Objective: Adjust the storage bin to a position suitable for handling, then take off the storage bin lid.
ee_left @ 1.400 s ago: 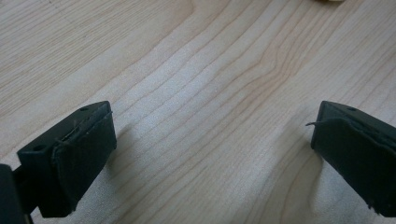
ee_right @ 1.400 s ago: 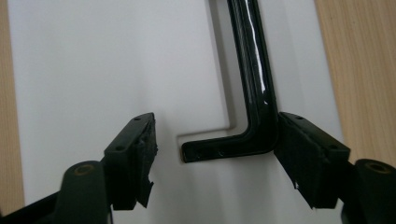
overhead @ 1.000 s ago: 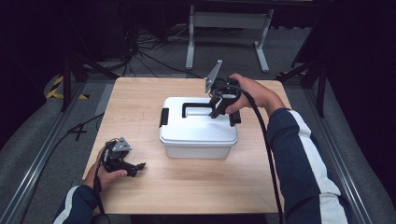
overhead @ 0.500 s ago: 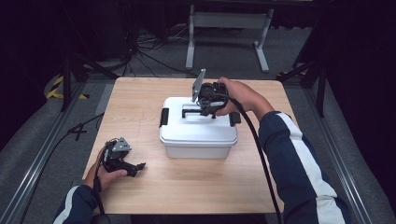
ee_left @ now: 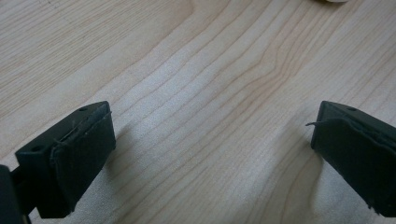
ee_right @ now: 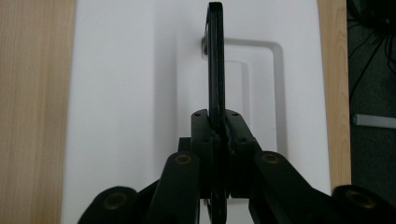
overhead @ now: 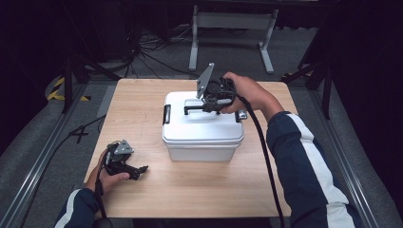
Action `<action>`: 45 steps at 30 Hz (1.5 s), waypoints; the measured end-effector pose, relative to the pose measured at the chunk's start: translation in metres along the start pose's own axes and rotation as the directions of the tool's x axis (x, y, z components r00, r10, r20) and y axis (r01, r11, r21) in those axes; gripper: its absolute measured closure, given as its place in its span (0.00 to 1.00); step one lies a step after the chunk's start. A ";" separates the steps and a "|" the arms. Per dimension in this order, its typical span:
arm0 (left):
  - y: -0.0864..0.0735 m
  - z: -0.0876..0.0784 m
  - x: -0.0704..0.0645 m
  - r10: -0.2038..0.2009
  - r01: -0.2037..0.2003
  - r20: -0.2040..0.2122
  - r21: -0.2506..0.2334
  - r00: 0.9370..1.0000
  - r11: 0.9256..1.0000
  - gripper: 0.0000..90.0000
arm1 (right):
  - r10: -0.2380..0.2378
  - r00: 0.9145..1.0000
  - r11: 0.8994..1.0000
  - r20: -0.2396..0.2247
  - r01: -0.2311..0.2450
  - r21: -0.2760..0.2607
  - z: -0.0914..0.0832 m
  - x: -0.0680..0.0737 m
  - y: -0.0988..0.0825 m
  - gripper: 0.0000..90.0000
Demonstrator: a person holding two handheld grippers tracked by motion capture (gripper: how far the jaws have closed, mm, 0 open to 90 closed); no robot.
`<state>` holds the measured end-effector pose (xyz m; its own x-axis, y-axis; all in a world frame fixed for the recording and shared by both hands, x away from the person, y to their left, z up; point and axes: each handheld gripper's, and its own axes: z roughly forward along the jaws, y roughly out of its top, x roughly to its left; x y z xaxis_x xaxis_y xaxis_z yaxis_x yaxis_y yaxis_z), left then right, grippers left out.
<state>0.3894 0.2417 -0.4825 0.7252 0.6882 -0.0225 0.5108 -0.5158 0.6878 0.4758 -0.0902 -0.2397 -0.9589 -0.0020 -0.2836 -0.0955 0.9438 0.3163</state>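
Observation:
A white lidded box (overhead: 202, 137) with black side latches stands in the middle of the wooden table (overhead: 138, 109). Its black carry handle (overhead: 192, 109) stands up from the lid. My right gripper (overhead: 209, 107) reaches over the lid from the right and is shut on that handle. In the right gripper view the handle (ee_right: 215, 56) runs edge-on, straight away from the closed right gripper (ee_right: 216, 126). My left gripper (overhead: 140, 169) lies on the table near the front left, apart from the box. In the left gripper view the left gripper (ee_left: 210, 140) stands open over bare wood.
A grey metal stand (overhead: 233, 21) and loose cables (overhead: 147, 45) lie on the floor beyond the table's far edge. Metal rails (overhead: 43, 156) run along both sides of the table. Bare wood lies in front of the box and to its left.
My right gripper slid left from the handle's right end toward its middle and closed on it, rising slightly. The left gripper stayed where it was.

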 end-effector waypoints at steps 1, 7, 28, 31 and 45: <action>0.000 0.000 0.000 0.000 0.000 0.000 0.000 1.000 1.000 0.00 | 0.000 1.000 1.000 0.004 0.000 -0.003 -0.002 0.000 0.000 0.94; 0.000 0.000 0.000 -0.001 0.001 0.001 0.000 1.000 1.000 0.00 | 0.016 1.000 0.999 0.013 -0.016 -0.034 -0.012 0.000 -0.007 0.94; 0.001 0.001 0.001 0.007 -0.007 0.000 -0.002 1.000 1.000 0.00 | 0.070 0.994 0.996 0.084 -0.064 -0.064 -0.048 0.009 -0.056 0.94; 0.001 0.001 0.001 0.003 -0.003 -0.001 -0.004 1.000 1.000 0.00 | 0.075 0.993 0.996 0.092 -0.070 -0.063 -0.052 0.010 -0.063 0.94; 0.001 0.001 0.000 -0.005 0.005 -0.006 -0.001 1.000 1.000 0.00 | 0.127 0.984 0.991 0.123 -0.120 -0.060 -0.072 0.019 -0.109 0.94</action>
<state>0.3905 0.2410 -0.4826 0.7201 0.6935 -0.0218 0.5136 -0.5117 0.6887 0.4489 -0.2163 -0.2147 -0.9230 0.1583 -0.3509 0.0042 0.9156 0.4020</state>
